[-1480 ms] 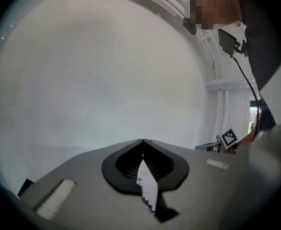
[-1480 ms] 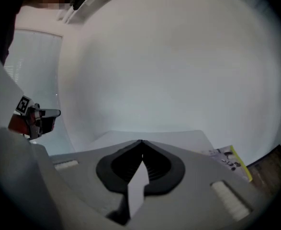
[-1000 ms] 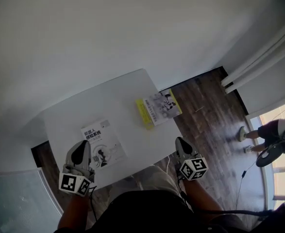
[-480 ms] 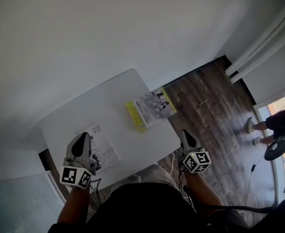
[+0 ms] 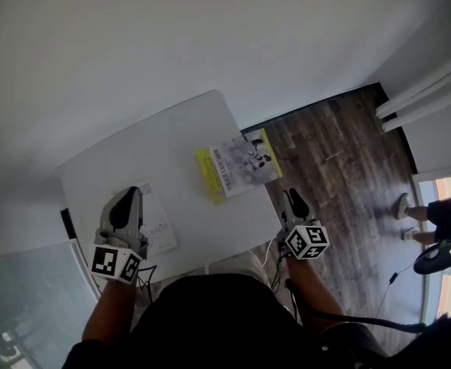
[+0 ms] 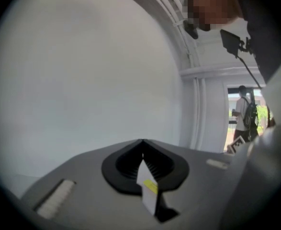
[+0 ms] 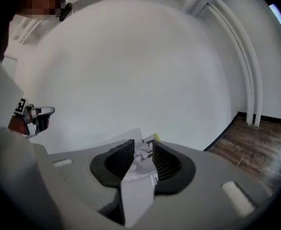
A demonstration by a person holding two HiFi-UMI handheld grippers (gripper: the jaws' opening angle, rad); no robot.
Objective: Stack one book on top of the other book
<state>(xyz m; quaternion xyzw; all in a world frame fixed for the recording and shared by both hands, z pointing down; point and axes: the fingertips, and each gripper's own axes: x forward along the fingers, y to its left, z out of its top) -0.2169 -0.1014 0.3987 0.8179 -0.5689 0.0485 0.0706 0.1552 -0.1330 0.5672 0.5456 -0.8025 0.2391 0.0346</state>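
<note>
Book (image 5: 237,169), rectangular, yellow-edged, on smooth white table (image 5: 156,152), left fingers (image 6: 126,164) closed, right fingers (image 7: 118,163) just opening, empty

Two books are lying on one white table (image 5: 171,141): a yellow-edged book (image 5: 237,167) at the frame's centre and a white book (image 5: 160,225) at lower left. Two grippers are showing along the bottom, each carrying one marker cube: the left gripper (image 5: 127,193) with jaws together, the right gripper (image 5: 293,196) with jaws that have just been opening, nothing between them. One bystander (image 5: 440,212) is standing at the right edge. Two white pipes (image 5: 425,98) are running across the upper right.
</note>
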